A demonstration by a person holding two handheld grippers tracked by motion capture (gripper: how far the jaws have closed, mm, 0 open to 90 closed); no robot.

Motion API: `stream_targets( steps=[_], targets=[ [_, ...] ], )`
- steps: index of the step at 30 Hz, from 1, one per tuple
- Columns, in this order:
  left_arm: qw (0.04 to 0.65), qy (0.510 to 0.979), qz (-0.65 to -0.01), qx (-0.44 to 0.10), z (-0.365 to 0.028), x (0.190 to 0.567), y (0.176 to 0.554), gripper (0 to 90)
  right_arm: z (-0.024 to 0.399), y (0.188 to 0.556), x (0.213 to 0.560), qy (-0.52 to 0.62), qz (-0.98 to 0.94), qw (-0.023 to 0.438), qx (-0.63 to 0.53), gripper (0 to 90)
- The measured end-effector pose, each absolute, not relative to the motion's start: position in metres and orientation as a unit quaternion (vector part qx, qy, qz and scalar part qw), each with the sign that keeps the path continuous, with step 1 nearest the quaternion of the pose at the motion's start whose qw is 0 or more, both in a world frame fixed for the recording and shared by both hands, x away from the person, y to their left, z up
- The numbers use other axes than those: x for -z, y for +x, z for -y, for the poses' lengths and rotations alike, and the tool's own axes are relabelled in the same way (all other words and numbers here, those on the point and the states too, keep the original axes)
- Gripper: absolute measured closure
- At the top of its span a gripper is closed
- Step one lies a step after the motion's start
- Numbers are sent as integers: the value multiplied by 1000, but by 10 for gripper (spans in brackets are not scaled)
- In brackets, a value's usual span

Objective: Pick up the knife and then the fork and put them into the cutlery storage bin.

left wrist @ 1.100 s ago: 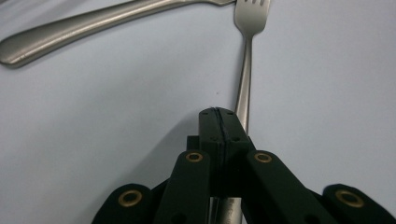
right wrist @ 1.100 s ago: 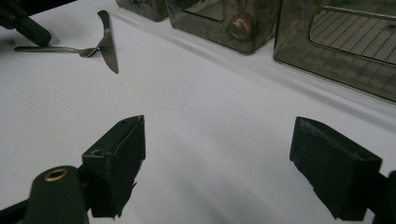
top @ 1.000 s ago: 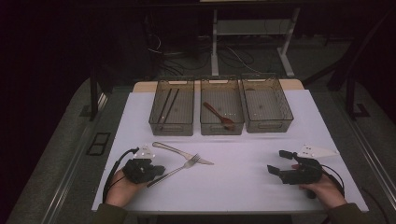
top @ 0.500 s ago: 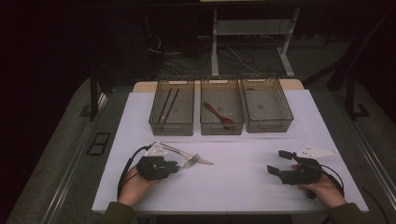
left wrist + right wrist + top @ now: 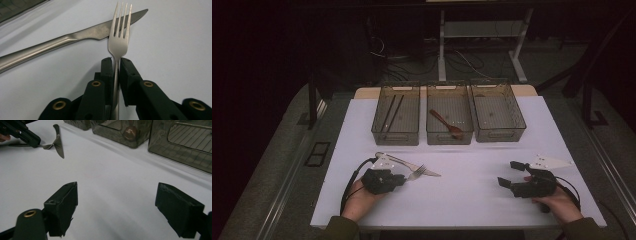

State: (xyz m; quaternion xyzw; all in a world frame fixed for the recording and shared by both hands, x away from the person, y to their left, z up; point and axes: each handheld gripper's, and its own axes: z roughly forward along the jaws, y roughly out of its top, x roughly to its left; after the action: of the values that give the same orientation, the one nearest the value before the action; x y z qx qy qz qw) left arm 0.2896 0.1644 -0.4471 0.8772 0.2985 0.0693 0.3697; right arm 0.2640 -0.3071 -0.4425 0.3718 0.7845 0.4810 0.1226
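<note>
The left gripper (image 5: pixel 401 178) sits low over the white table (image 5: pixel 472 200), its jaws clamped on the handle of a fork (image 5: pixel 119 42); they have just been closing further, with that handle between them. In the left gripper view the pads (image 5: pixel 108 72) press the thin handle from both sides, and the fork's head juts out straight ahead of the jaws, its tines lying across the blade of a table knife (image 5: pixel 75 37). The knife lies flat on the table just beyond the jaw tips, handle running off to the left of that view, serrated tip to the right of the tines.

Farther ahead of both grippers, across the table, three clear bins stand in a row: the left bin (image 5: pixel 395 131) holds a pair of dark chopsticks (image 5: pixel 391 112), the middle bin (image 5: pixel 449 135) a wooden spoon (image 5: pixel 446 123), and the right bin (image 5: pixel 498 131) has nothing I can make out inside.

The right gripper (image 5: pixel 508 174) rests on the table well apart from the fork, held by the person's right hand (image 5: pixel 557 202). Its jaws stand wide, with only bare table between them
</note>
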Motion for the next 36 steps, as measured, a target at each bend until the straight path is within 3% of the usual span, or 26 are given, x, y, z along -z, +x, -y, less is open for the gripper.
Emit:
stream_targets(
  steps=[14,21,30,36],
  targets=[
    [396,861,-313,-60,-166,442,289,851,307,266,443,383,-784,110,-475,177],
    [424,849,-305,-84,-161,425,282,851,308,268,440,399,-788,67,-463,176],
    [473,823,-294,-113,-148,396,279,851,304,269,428,382,-783,44,-488,137],
    [479,820,-290,-116,-130,392,279,851,290,277,418,378,-781,36,-496,167]
  ],
)
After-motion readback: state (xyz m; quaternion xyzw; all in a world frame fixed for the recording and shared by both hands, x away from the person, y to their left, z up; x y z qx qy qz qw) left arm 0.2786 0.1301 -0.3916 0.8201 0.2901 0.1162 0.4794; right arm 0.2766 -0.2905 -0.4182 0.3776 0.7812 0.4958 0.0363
